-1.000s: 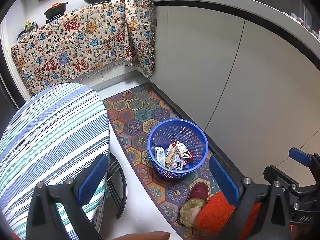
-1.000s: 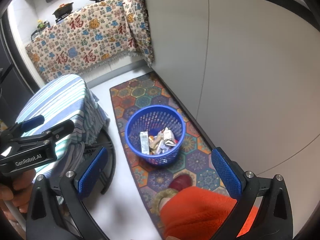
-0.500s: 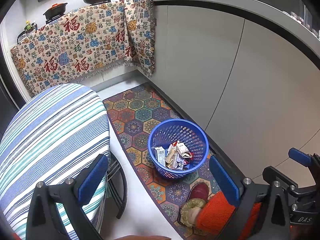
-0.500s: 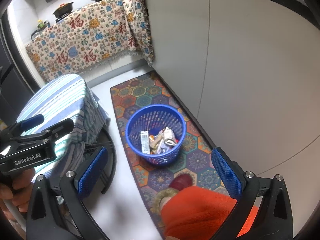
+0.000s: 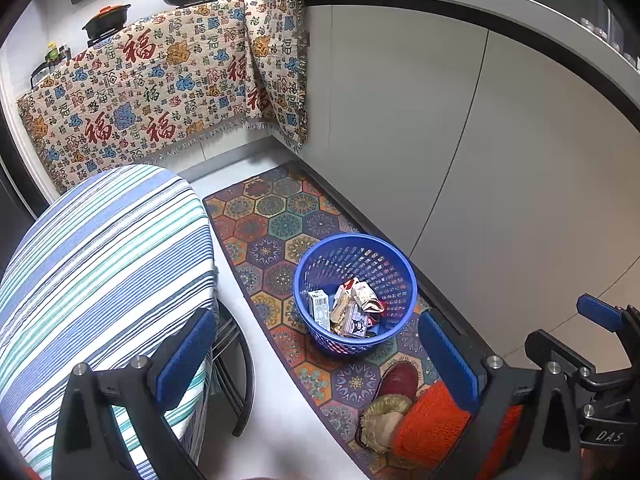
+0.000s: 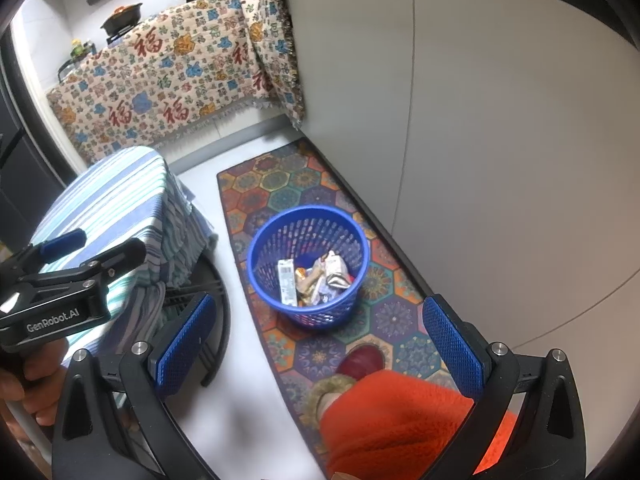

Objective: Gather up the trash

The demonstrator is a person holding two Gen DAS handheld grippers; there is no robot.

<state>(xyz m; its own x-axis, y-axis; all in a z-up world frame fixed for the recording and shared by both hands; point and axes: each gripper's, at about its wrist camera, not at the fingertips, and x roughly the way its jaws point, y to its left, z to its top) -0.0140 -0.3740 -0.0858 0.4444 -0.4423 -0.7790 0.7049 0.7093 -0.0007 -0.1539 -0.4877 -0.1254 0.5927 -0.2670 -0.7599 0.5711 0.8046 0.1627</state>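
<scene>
Left wrist view showed nothing moved over the last second: left tongs [image 5: 316,354] and right tongs [image 6: 316,346] hung spread wide and empty above the blue basket [image 5: 404,280], wrappers and cartons [image 5: 348,308] inside it, so collecting looked finished.

A laundry-style basket [image 5: 354,292] stands on the floor mat [image 5: 280,216], holding packets and wrappers [image 5: 352,308]. A cabinet front [image 5: 480,160] runs along its right, a cloth-covered table [image 5: 100,260] stands to its left, and a slippered foot [image 5: 394,380] rests on the mat before it.
</scene>
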